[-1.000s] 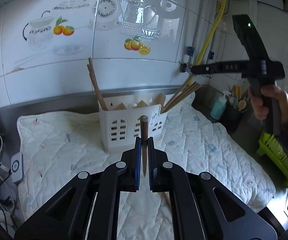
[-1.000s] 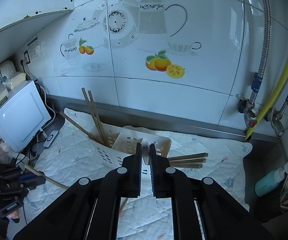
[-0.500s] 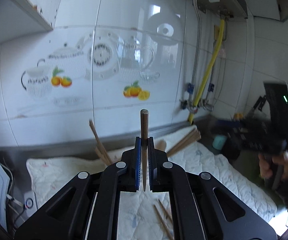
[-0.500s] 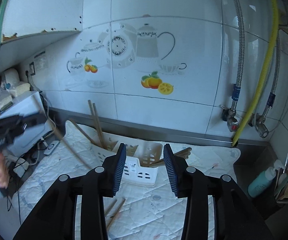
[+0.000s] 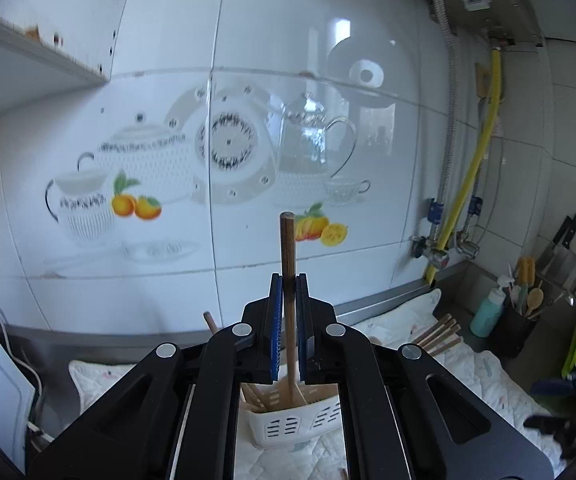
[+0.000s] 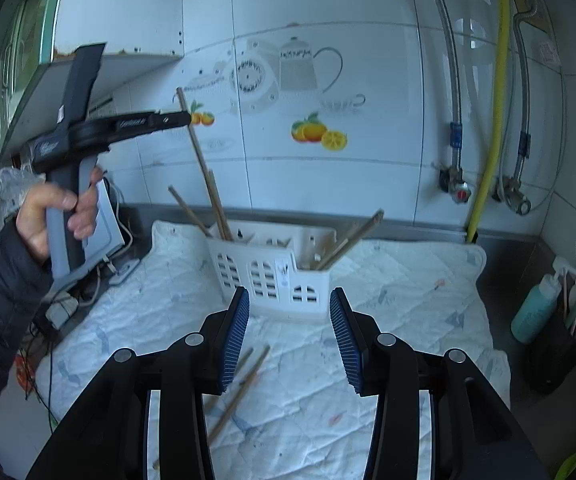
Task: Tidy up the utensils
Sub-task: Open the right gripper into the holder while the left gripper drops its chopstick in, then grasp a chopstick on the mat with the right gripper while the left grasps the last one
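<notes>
The left gripper (image 5: pixel 287 312) is clamped on a wooden chopstick (image 5: pixel 288 264), held upright above the white utensil caddy (image 6: pixel 272 264). The right gripper (image 6: pixel 290 340) is empty, its jaws having just been opening, above loose chopsticks (image 6: pixel 244 380) on the quilted mat (image 6: pixel 388 340) covering the table. Judged step: collecting strays; next, lower the right gripper onto one and close.
</notes>
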